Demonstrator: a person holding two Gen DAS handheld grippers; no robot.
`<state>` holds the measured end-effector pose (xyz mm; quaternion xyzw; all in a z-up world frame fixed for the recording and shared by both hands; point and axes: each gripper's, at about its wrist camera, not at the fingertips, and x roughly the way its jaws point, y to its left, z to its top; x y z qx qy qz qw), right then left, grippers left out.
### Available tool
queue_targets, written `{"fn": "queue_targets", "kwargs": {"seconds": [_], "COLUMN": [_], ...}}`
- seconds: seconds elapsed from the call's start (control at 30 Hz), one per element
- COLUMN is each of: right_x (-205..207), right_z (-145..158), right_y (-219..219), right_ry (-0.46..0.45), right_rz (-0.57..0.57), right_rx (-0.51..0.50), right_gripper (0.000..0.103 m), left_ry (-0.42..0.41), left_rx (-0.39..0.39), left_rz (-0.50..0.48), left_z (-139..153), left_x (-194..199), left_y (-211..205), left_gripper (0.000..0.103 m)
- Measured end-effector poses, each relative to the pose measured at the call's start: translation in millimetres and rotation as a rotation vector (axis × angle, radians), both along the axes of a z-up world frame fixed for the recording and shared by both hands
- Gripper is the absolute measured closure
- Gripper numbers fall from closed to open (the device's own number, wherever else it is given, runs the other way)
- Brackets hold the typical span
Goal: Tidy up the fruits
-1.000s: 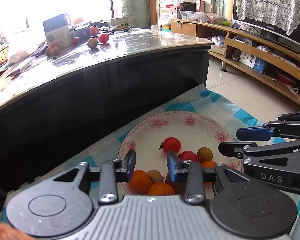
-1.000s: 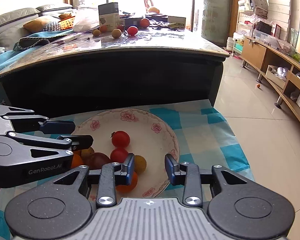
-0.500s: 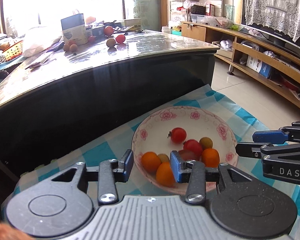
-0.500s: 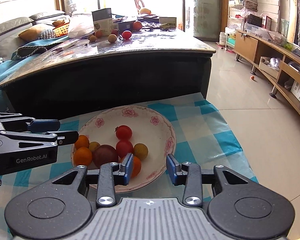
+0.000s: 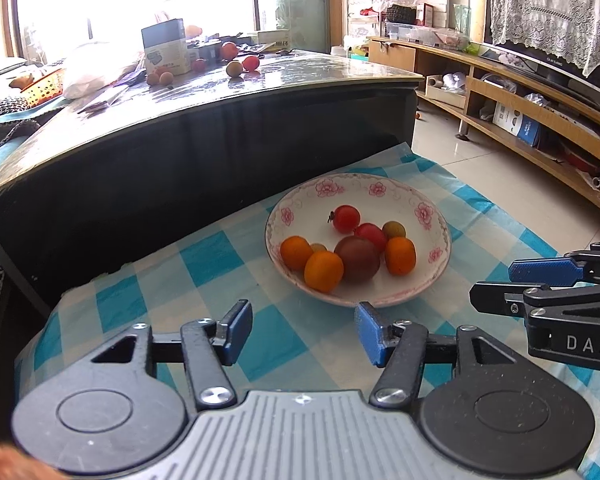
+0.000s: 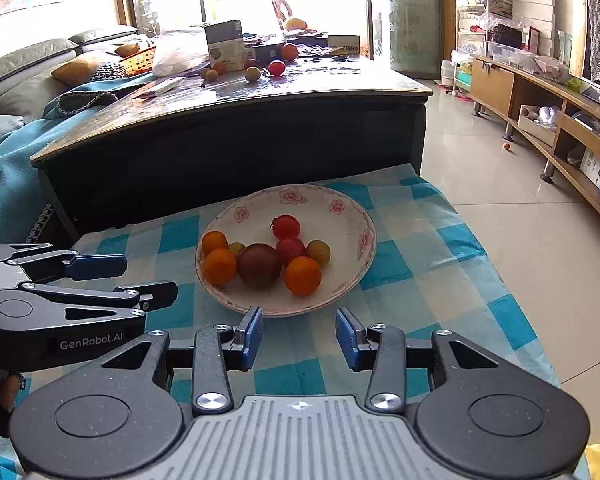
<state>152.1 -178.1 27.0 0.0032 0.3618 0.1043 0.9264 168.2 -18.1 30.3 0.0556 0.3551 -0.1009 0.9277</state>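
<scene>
A white flowered bowl (image 5: 432,216) (image 6: 352,208) stands on a blue checked cloth (image 5: 204,256) (image 6: 412,264). It holds several fruits: oranges (image 5: 323,271) (image 6: 302,275), red tomatoes (image 5: 346,218) (image 6: 286,227), a dark plum (image 5: 357,258) (image 6: 259,265) and small yellow-green ones (image 6: 318,251). My left gripper (image 5: 302,332) is open and empty, short of the bowl's near rim. My right gripper (image 6: 299,336) is open and empty, also just short of the bowl. Each gripper shows at the other view's edge.
A dark glass-topped table (image 5: 220,92) (image 6: 300,92) stands behind the cloth, with loose fruits (image 5: 234,67) (image 6: 252,73), a box (image 5: 165,46) and a plastic bag on it. A wooden shelf unit (image 5: 540,112) runs along the right. A sofa (image 6: 28,64) is at left.
Both grippers have drawn back and up from the bowl; the bowl now lies wholly beyond the fingertips. The left gripper's jaws have opened wider. The fruits have not moved.
</scene>
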Motion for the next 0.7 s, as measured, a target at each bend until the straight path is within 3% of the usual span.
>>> {"fn": "queue_targets", "kwargs": {"seconds": [0.7], "right_x": [-51], "right_z": [-5], "right_y": [3], "right_ry": [0.019], "right_rz": [-0.022], "right_rx": [0.029], "right_gripper": [0.067], "left_ry": [-0.016], "left_rx": [-0.005], "left_rz": [0.037], "left_z": [-1], "left_x": [-54], "left_y": [2], "left_gripper": [0.018]}}
